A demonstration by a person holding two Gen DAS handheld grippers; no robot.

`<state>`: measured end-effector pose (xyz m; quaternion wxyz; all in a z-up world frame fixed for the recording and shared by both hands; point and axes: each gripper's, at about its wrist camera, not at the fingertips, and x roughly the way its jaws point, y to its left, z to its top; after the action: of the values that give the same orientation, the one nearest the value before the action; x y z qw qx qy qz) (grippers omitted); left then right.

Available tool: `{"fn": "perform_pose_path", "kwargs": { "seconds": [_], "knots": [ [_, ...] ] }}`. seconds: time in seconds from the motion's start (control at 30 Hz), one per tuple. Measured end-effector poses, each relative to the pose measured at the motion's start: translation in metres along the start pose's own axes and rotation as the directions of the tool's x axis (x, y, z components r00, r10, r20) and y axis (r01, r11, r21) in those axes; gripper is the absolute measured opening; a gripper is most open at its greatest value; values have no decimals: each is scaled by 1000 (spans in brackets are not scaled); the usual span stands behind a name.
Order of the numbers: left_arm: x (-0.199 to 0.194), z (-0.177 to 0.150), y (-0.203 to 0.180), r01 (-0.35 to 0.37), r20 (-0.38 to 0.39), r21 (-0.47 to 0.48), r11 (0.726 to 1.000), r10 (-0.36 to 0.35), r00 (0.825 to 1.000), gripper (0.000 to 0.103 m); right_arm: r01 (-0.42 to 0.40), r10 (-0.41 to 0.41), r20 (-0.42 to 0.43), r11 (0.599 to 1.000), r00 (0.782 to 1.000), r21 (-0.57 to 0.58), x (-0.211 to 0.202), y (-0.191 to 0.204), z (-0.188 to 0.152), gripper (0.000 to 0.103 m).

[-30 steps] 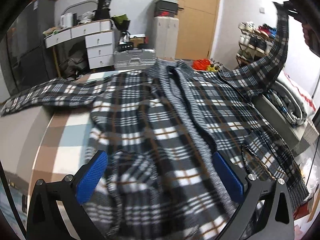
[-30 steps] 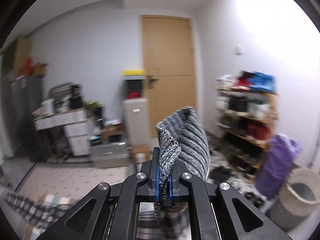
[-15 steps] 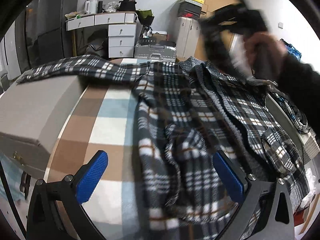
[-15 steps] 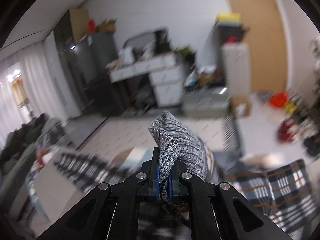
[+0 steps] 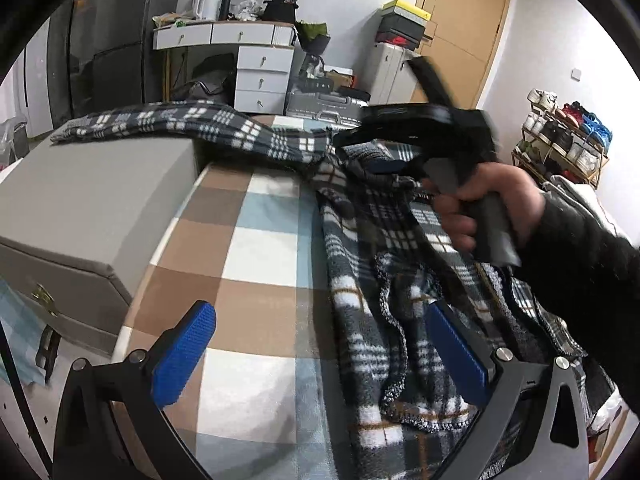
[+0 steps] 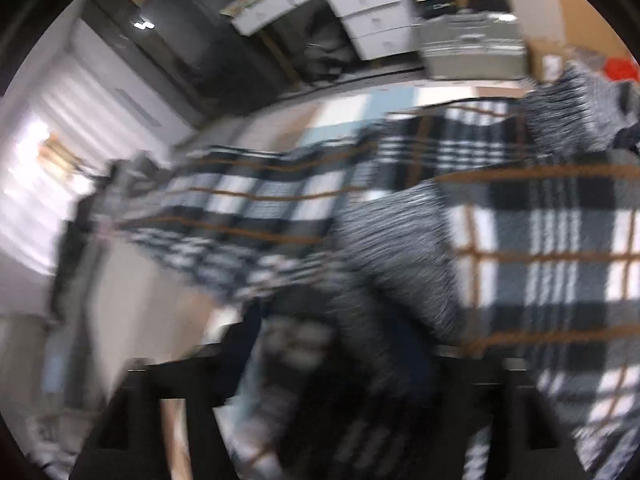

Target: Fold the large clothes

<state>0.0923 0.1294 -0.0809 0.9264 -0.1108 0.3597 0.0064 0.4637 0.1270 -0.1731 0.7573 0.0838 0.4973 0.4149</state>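
We hold the left gripper (image 5: 320,356) low over the bed (image 5: 256,264), its blue pads (image 5: 182,354) wide apart and nothing pinched between them. The plaid robe (image 5: 372,320) lies spread on the checked bed cover, its right part bunched near our right pad, one sleeve (image 5: 160,120) stretched over a grey box (image 5: 88,200) beside the bed. The right gripper (image 5: 404,152) sits over the robe's upper part, gripped by the right hand (image 5: 488,204) in a dark sleeve. Its jaws are opening; its own view is blurred, with grey knit cloth (image 6: 400,256) between them, contact unclear. Shoe rack (image 5: 568,136) at right holds shoes; a desk (image 5: 224,36) with drawers carries a kettle (image 5: 208,2)
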Motion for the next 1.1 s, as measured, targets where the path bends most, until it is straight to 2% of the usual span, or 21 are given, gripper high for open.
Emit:
{"fn": "perform_pose_path", "kwargs": {
  "seconds": [0.07, 0.1, 0.23, 0.3, 0.37, 0.47, 0.53, 0.63, 0.67, 0.77, 0.87, 0.97, 1.1],
  "knots": [
    [-4, 6, 3, -12, 4, -9, 1000, 12, 1000, 102, -101, 100, 24, 995, 995, 8, -23, 6, -10, 76],
    [-4, 9, 5, -14, 5, -14, 1000, 15, 1000, 102, -126, 125, 38, 992, 991, 15, -33, 6, -16, 78],
    [-12, 22, 8, -52, 39, -23, 998, 53, 998, 102, -160, 154, 133, 986, 979, 37, -89, 0, -50, 92],
    [-17, 28, 8, -77, 63, -19, 997, 78, 995, 102, -130, 123, 205, 991, 971, 23, -123, 0, -73, 98],
    [-22, 34, 6, -107, 85, -12, 994, 108, 991, 102, -82, 83, 261, 997, 962, -18, -148, 6, -87, 100],
    [-29, 43, 5, -153, 113, -4, 988, 152, 982, 102, -15, 29, 374, 999, 927, -40, -188, 5, -126, 103],
    [-32, 50, 3, -174, 127, 10, 985, 171, 977, 102, -17, 24, 401, 1000, 916, -19, -199, 5, -141, 103],
    [-42, 61, 3, -259, 177, 42, 965, 248, 952, 102, -12, -1, 462, 1000, 887, 26, -217, 1, -163, 103],
    [-45, 66, 6, -297, 197, 50, 954, 282, 939, 102, 1, -16, 474, 999, 880, 32, -222, 3, -166, 103],
    [-47, 81, 18, -368, 224, 49, 929, 349, 910, 102, 105, -103, 513, 994, 852, 25, -232, 19, -175, 103],
    [-52, 93, 35, -378, 249, 33, 925, 359, 899, 102, 175, -142, 533, 984, 834, -13, -238, 37, -178, 103],
    [-52, 104, 45, -403, 276, 64, 913, 372, 886, 102, 200, -140, 531, 978, 836, -56, -238, 50, -178, 103],
    [-46, 130, 92, -366, 222, 32, 930, 351, 910, 102, 189, -125, 524, 979, 843, -72, -228, 60, -177, 103]
  ]
}}
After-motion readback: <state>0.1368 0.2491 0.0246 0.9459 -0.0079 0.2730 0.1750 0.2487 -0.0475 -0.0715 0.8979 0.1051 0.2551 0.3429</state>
